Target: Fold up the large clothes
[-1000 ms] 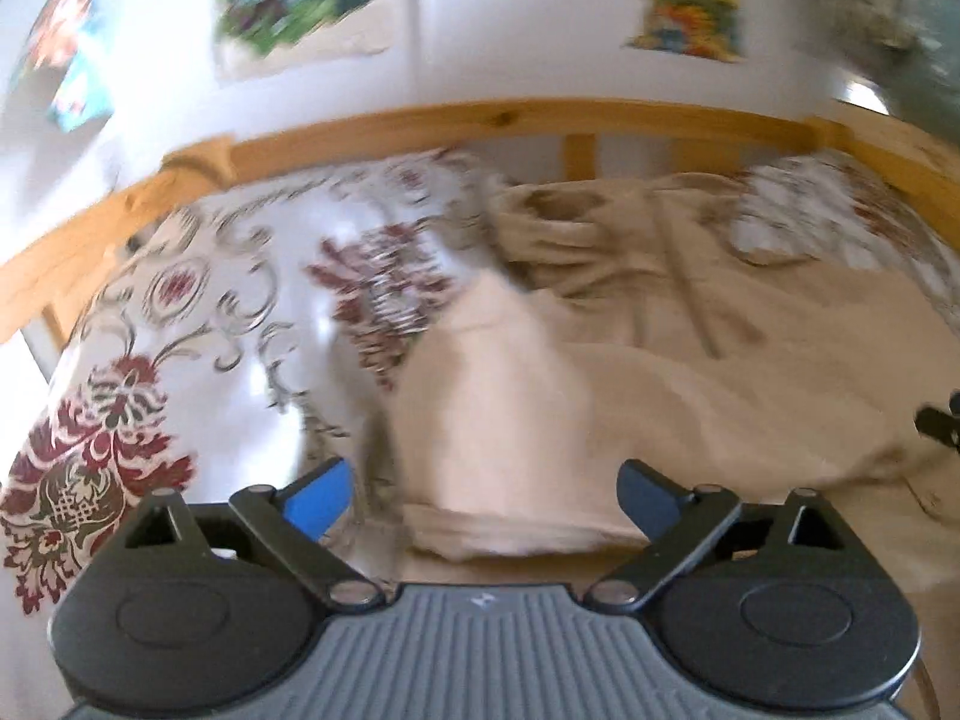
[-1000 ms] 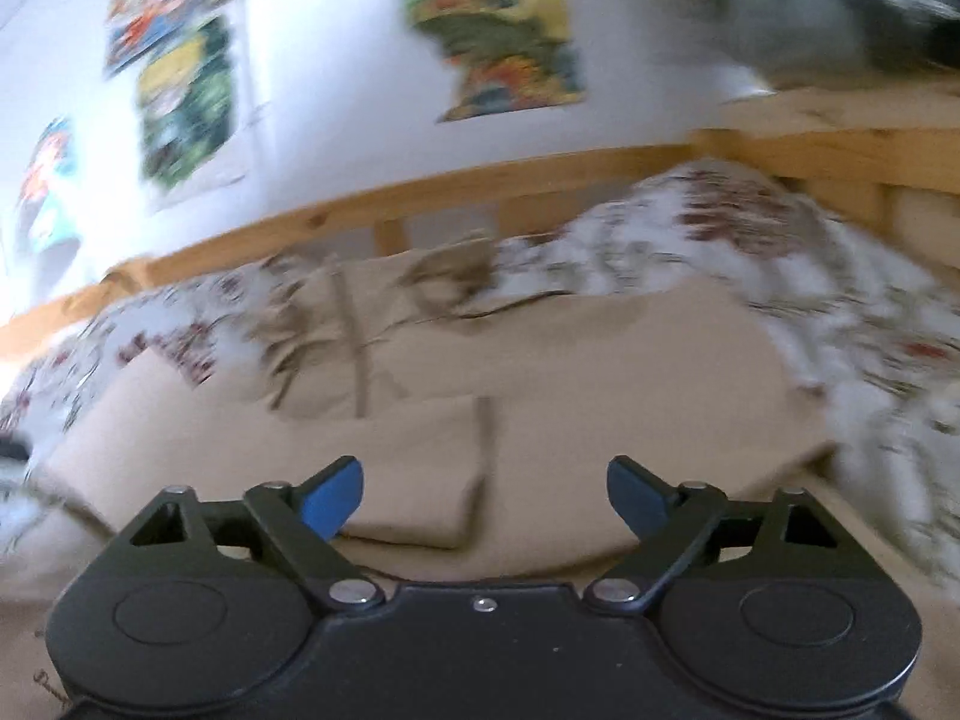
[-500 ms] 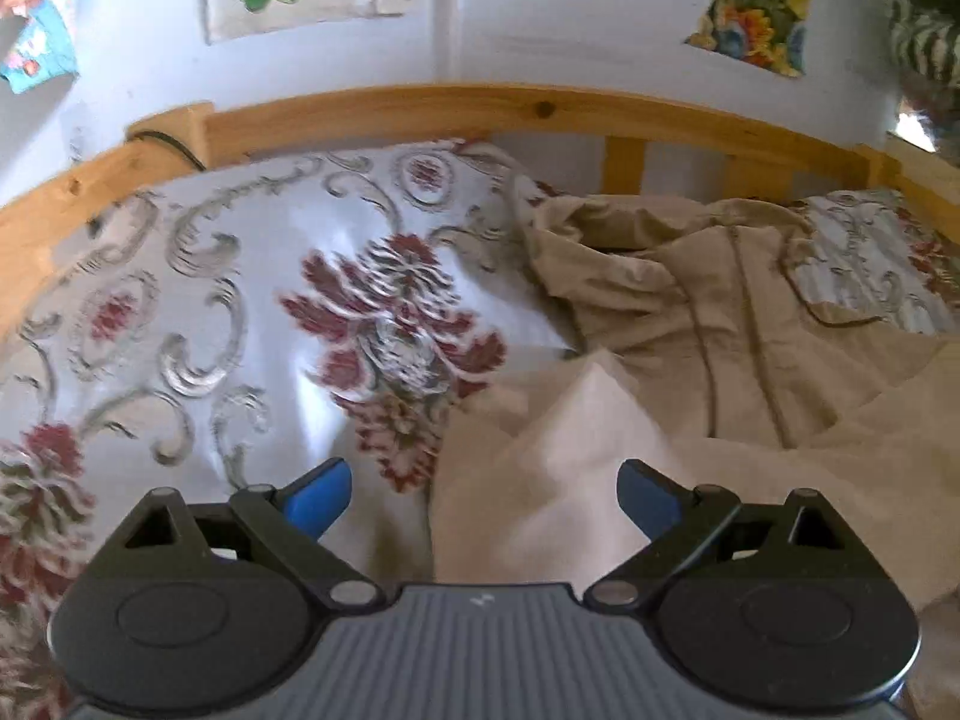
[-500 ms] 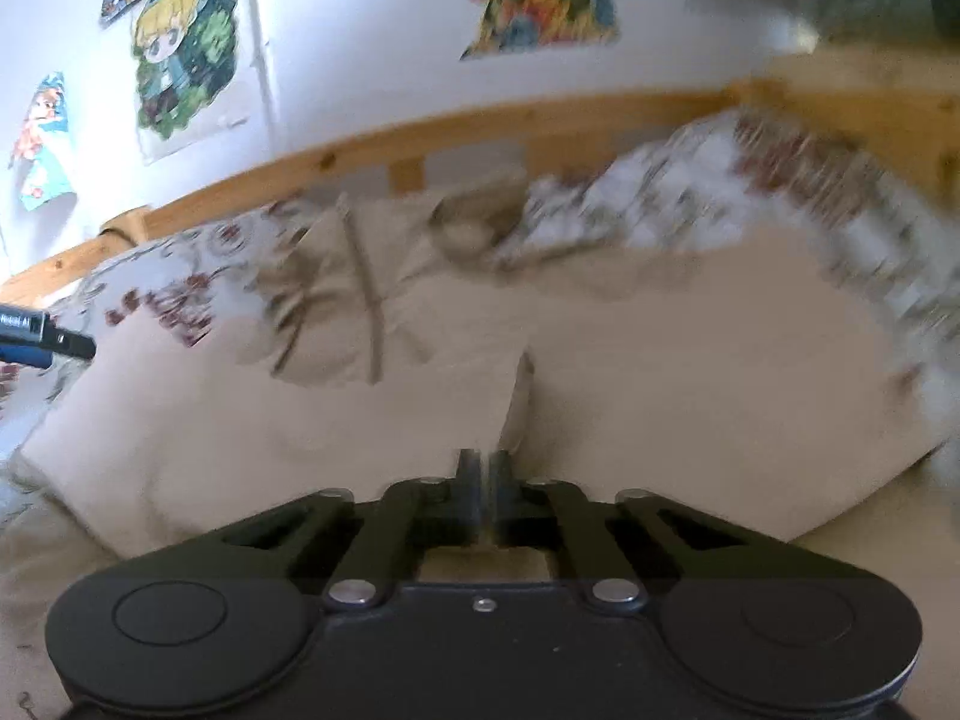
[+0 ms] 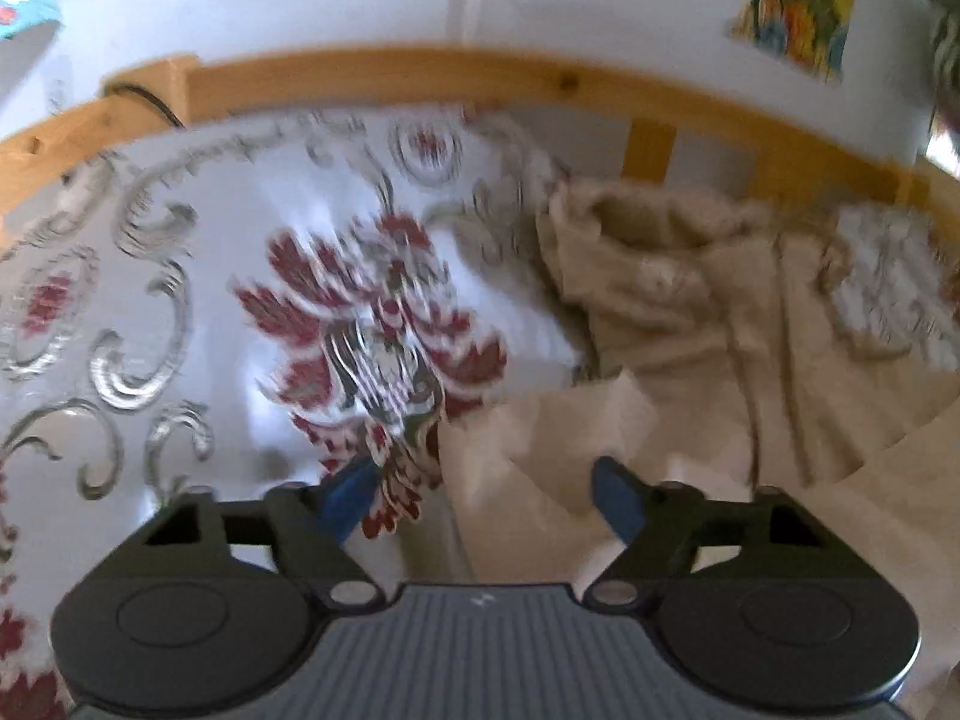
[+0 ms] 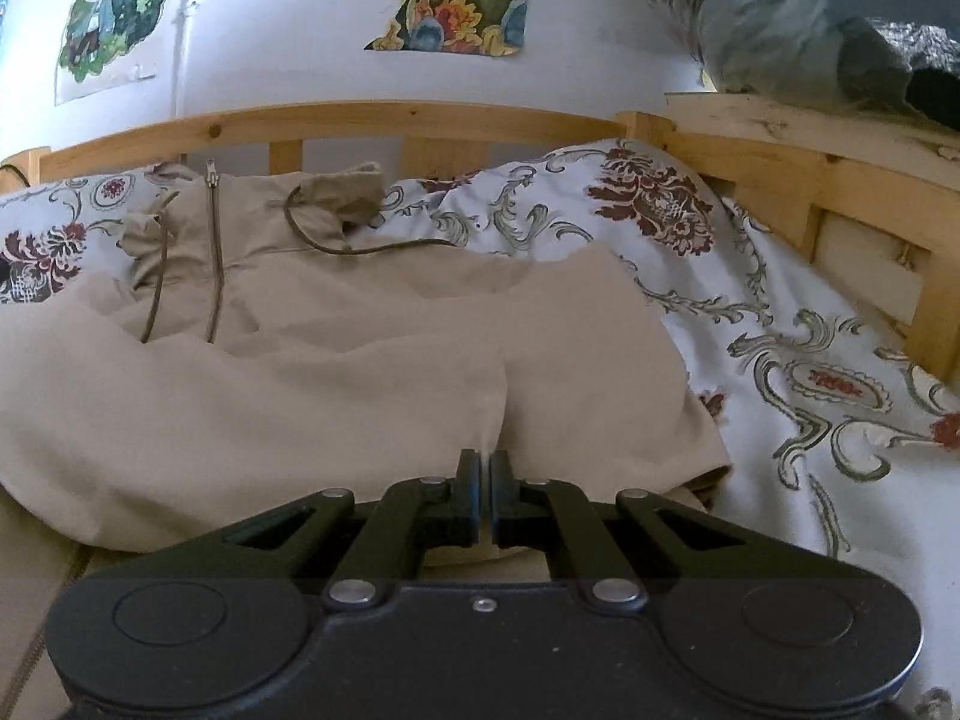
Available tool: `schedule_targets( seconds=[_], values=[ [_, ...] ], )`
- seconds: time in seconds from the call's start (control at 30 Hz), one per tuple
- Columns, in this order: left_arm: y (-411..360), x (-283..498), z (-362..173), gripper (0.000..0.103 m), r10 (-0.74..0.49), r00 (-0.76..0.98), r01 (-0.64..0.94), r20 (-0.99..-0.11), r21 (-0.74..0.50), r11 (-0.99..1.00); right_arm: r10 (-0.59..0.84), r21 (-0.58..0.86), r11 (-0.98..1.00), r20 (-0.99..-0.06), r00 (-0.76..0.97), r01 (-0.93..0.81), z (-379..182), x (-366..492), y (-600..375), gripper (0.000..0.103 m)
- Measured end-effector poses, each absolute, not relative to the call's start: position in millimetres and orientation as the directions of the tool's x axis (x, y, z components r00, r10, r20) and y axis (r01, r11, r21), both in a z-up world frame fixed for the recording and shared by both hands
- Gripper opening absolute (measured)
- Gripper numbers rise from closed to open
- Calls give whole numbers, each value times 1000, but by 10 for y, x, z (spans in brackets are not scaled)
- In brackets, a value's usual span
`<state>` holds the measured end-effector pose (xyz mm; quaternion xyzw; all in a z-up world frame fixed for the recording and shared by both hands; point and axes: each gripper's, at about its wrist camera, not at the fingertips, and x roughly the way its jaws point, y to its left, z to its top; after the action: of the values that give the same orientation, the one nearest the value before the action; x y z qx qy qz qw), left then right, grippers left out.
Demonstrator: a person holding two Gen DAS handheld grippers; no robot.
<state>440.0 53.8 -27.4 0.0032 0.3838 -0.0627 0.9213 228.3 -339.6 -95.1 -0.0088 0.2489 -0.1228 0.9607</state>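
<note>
One claw (image 6: 485, 483) pinching jacket (image 6: 360, 360) — no legible labels

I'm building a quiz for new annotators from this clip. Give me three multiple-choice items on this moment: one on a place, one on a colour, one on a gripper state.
1. Where does the beige jacket lie?
A. on a floral bedspread
B. on a wooden floor
C. on a hanger

2. What colour are the pads of the left gripper?
A. red
B. blue
C. white

3. How is the right gripper?
A. wide open above the bed
B. out of sight
C. shut on the jacket

Answers: 1 A, the floral bedspread shows around the jacket, inside the wooden bed frame. 2 B, both pads show blue in the left wrist view. 3 C, its jaws meet with a fold of beige cloth pinched between them, while the left gripper stands open.
</note>
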Motion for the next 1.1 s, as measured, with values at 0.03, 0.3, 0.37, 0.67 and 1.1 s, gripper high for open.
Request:
schedule_targets(
  seconds=[0.03,0.3,0.37,0.67,1.1],
  values=[
    [522,4450,-324,75,-112,678,116,-727,-45,992,-236,-79,971,-474,848,226,-951,2282,-3387,4],
    [622,4472,-362,0,-163,720,61,-675,-172,983,-156,-10,985,-482,862,173,-949,2332,-3373,19],
    [665,4391,-205,0,-139,793,48,-593,-166,985,-143,-9,987,-477,867,157,-951,2352,-3343,1],
    [986,4300,-345,22,-111,775,-62,-622,-249,966,-136,-63,991,-432,892,120,-998,2487,-3181,3],
    [685,3028,-471,88,-139,805,351,-576,275,895,-98,-38,995,-423,901,91,-948,2468,-3193,59]
  ],
)
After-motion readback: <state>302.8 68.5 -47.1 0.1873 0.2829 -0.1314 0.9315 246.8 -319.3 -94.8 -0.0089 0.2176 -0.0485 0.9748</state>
